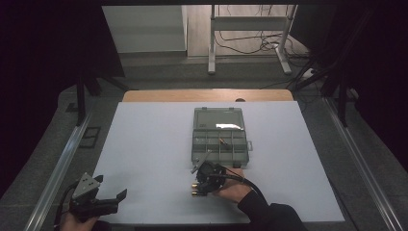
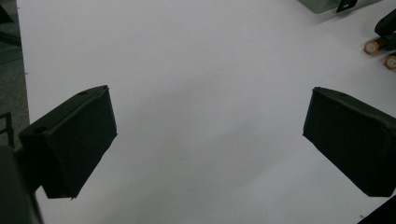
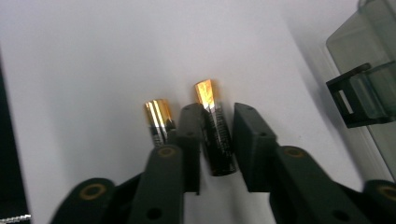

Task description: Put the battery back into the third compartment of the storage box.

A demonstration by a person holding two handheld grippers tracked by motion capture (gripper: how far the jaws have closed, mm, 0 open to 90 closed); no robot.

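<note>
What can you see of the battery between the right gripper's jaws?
The battery is a small cylinder, black body with a shiny gold-copper end pointing away from the camera. It lies on the white table sheet between the jaws of the right gripper, which flank it closely; whether they clamp it is unclear. A second battery lies alongside, just outside one jaw.

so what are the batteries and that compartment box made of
The battery between the jaws looks metal-cased: a shiny gold end catches the light, and the black body seems a printed wrap. The second battery beside it looks the same. The compartment box appears to be smoky see-through plastic with glare on its open lid.
</note>
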